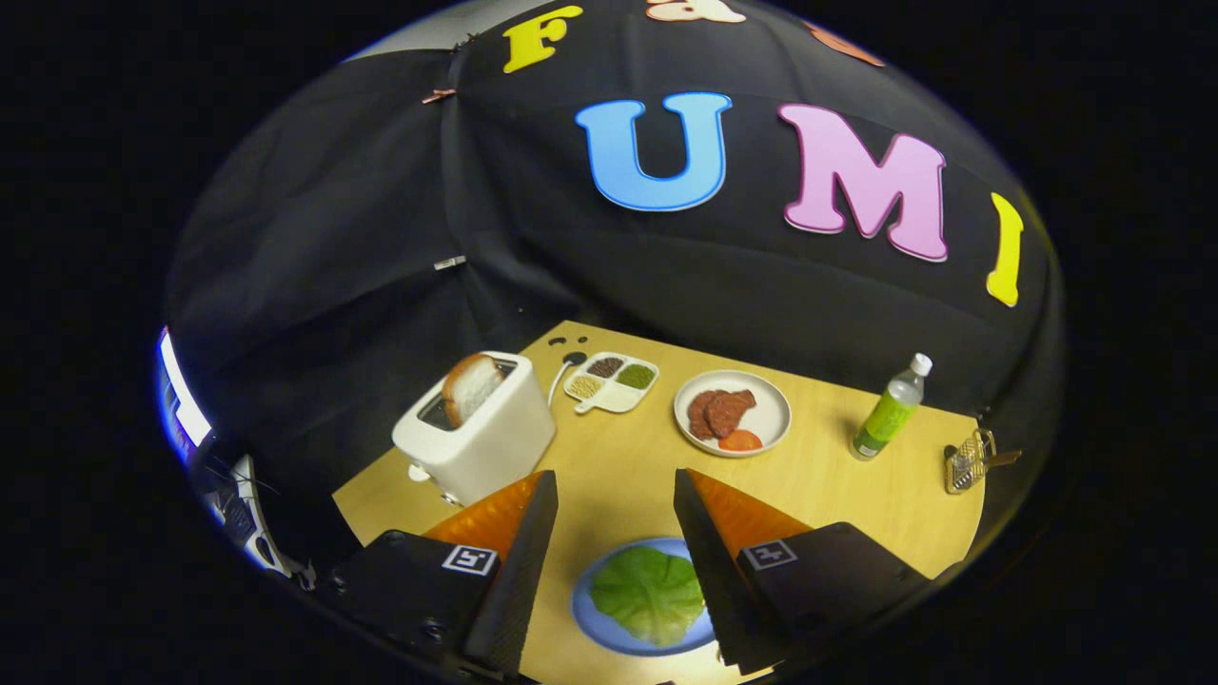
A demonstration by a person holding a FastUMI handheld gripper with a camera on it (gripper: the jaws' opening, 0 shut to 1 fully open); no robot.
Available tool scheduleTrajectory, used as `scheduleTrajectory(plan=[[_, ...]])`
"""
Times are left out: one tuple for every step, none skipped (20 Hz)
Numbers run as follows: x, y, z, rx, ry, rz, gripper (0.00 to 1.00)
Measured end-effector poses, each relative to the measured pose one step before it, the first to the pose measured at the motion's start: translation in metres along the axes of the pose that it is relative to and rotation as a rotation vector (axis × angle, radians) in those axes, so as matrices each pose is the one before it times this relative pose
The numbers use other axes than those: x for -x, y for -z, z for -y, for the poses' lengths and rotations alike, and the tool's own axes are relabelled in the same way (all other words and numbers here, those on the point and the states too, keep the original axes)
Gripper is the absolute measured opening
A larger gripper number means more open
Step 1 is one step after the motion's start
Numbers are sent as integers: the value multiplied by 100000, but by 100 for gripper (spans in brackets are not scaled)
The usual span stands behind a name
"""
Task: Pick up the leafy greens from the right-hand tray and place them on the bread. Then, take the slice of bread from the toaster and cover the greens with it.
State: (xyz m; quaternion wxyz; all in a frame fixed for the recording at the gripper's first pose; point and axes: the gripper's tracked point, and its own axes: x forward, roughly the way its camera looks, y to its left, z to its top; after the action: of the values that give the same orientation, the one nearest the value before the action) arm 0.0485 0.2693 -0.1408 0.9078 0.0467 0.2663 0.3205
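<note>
A green lettuce leaf lies flat on a blue plate low between my two fingers, on the wooden table. I cannot tell what is under the leaf. My gripper is open and raised above the plate, its orange-and-black fingers wide apart and holding nothing. Beyond the left finger stands a white toaster with a slice of bread sticking up out of its slot.
Beyond the fingers sits a white plate with meat slices and a tomato slice. A small divided dish of seeds stands behind the toaster. A green bottle and a metal wire utensil stand far right.
</note>
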Motion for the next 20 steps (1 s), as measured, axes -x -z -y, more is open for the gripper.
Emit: scheduleTrajectory(plan=[[-797, -1211, -1245, 657, -1513, 723, 78], [-1100, -1007, -1281, 864, -1651, 750, 78], [-1150, -1044, -1300, 877, -1486, 694, 78], [-1206, -776, -1297, 1462, -1540, 692, 78], [-1305, -700, -1004, 1810, -862, 160, 78], [-1134, -471, -1006, 1553, -879, -240, 78], [-1134, -438, -1095, 894, -815, -44, 78], [-1172, -291, -1015, 585, -807, -635, 78], [-1253, -116, -763, 339, -88, -612, 78], [-1300, 230, -607, 22, 42, -1088, 78], [-1383, 238, -629, 51, 247, -1140, 78], [-1304, 291, -565, 277, 403, -1234, 78], [-1089, 275, -406, 494, 439, -1574, 78], [-1114, 298, -327, 314, 701, -1809, 78], [-1114, 511, -219, -350, 1371, -1991, 78], [-1014, 497, -225, -1044, 1375, -2216, 78], [-1104, 345, -247, -1539, 1091, -1687, 78], [-723, 189, -449, -1675, 660, -2024, 78], [-834, 150, -274, -815, 610, -1822, 78], [-888, 159, -60, 236, 1118, -1278, 78]])
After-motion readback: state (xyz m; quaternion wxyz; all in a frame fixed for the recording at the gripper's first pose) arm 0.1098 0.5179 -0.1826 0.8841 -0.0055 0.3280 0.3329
